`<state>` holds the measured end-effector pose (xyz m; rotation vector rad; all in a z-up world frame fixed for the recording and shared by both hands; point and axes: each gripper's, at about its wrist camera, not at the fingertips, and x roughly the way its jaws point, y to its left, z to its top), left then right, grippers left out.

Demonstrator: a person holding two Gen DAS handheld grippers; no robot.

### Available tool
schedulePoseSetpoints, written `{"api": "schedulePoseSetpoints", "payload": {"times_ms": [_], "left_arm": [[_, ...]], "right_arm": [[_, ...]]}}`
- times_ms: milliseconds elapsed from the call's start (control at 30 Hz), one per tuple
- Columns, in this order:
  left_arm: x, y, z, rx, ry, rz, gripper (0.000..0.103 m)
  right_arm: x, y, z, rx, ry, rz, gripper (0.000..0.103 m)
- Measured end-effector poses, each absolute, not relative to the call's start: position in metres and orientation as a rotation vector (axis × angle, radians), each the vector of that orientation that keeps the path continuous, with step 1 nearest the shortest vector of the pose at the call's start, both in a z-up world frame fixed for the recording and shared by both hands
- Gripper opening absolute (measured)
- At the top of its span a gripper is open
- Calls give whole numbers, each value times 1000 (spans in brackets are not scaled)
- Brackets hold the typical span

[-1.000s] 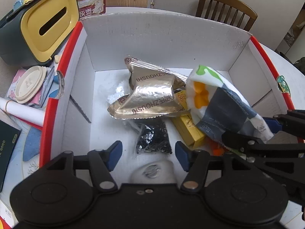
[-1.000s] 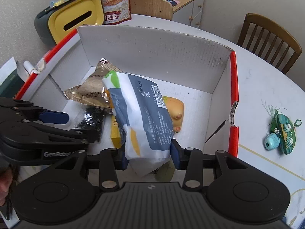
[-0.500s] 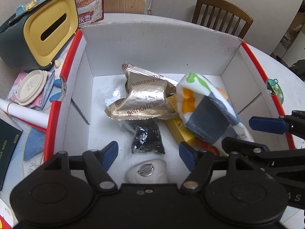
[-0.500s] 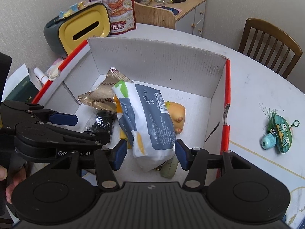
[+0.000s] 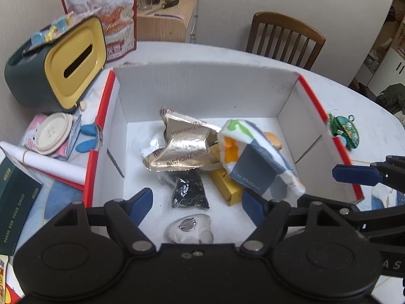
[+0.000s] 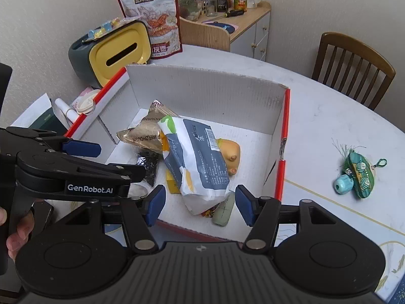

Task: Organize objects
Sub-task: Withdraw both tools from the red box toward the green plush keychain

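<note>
- While our two claws hang above the near edge of the red-trimmed white box [image 6: 207, 96], the left claw [image 5: 196, 202] stands wide and is opening further, with nothing between its blue pads.
- Our right claw [image 6: 200, 202] is also opening; the white and grey packet [image 6: 195, 162] lies below it, clear of both pads.
- Nearest inside the box we see a small white figure [image 5: 189, 230], then a black pouch [image 5: 188, 190] and a yellow bar [image 5: 226, 186].
- Farther in, gold foil packs [image 5: 182, 147] lie against the packet, and an orange toy [image 6: 230, 154] rests beside it.
- Outside the box, a green keychain charm [image 6: 359, 174] lies on the white surface [image 6: 329, 116].
- Beyond the box stand a yellow-faced tissue holder [image 6: 111, 53], a snack bag [image 6: 154, 17] and a wooden chair [image 6: 351, 60].
</note>
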<state>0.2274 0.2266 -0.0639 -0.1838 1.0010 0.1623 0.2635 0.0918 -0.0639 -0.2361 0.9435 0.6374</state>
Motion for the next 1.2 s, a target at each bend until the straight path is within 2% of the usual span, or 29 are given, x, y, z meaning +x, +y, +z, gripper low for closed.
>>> {"api": "schedulePoseSetpoints", "payload": {"times_ms": [133,267,1200], "left_arm": [[221,223,-56,-184,983,146,77],[215,216,-47,-166,963,132,80],[218,112,-11,-58,885,21,90]], "right_arm": [[258,84,-55,-224,927,640,60],[252,73,-44,-200,905,639,66],[247,-45,-13,-65,836,626,74]]}}
